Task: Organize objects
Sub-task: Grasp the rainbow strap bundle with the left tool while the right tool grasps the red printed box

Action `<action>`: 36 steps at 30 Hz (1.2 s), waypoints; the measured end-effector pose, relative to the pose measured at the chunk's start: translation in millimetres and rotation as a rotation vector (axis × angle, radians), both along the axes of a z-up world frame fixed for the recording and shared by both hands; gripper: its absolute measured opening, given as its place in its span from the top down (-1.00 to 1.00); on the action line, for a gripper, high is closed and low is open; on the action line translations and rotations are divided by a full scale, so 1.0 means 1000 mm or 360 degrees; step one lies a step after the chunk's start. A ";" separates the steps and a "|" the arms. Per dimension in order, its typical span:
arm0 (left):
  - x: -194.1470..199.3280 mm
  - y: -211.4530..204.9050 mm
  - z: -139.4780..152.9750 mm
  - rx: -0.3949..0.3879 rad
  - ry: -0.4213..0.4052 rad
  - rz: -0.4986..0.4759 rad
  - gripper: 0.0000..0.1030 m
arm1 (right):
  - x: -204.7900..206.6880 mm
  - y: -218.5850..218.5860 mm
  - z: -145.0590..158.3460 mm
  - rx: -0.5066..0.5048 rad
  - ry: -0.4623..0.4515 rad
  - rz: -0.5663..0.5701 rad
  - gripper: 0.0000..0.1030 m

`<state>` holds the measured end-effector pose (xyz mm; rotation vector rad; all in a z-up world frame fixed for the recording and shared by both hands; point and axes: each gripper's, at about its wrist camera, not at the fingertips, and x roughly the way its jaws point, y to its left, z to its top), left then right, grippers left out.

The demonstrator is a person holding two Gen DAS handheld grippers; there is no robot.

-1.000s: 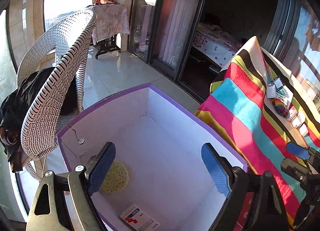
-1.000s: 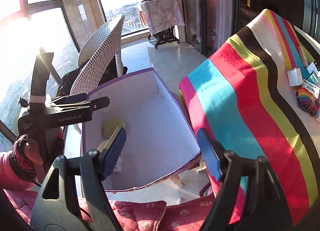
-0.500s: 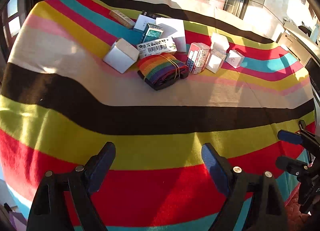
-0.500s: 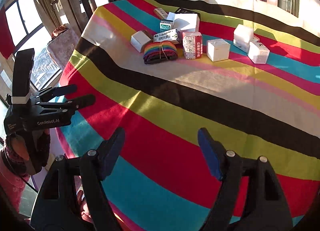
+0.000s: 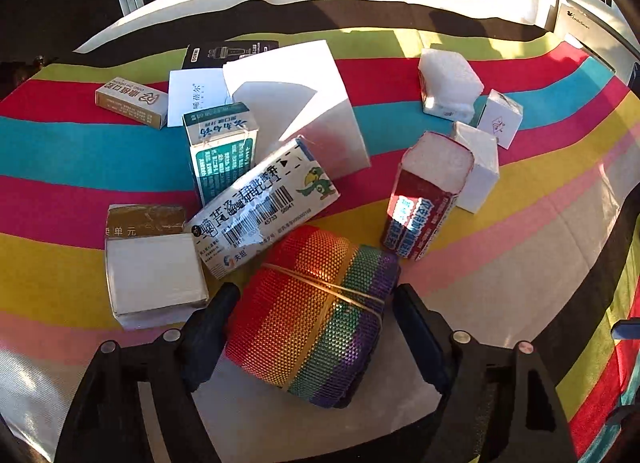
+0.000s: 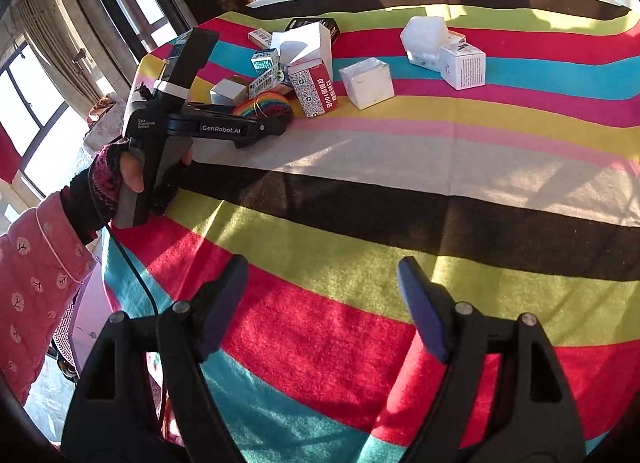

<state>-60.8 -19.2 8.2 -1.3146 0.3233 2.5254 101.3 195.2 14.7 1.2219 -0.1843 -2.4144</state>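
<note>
A rainbow mesh roll (image 5: 316, 315) bound with a rubber band lies on the striped tablecloth (image 5: 540, 223). My left gripper (image 5: 314, 323) is open, with one finger on each side of the roll, close to it. Behind the roll lie a barcode box (image 5: 264, 207), a green box (image 5: 222, 147) and a red box (image 5: 424, 199). The right wrist view shows the left gripper (image 6: 280, 123) at the roll (image 6: 262, 107). My right gripper (image 6: 322, 303) is open and empty above the cloth near the table's front edge.
Several white boxes stand around the pile: a white cube (image 5: 154, 279) left of the roll, another (image 6: 368, 81) mid-table, and foam-wrapped ones (image 6: 426, 37) at the back right. A large white box (image 5: 296, 103) stands behind. The table's left edge (image 6: 120, 263) drops off beside my arm.
My left gripper swung from the purple box to the table and moved in until its fingers straddle the rainbow roll. My right gripper also turned to the table and stays near its front.
</note>
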 end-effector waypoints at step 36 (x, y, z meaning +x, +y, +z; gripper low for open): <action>0.101 -0.042 -0.003 0.0188 0.0085 0.0661 -0.39 | -0.067 -0.046 0.000 0.0477 0.0248 0.0187 0.02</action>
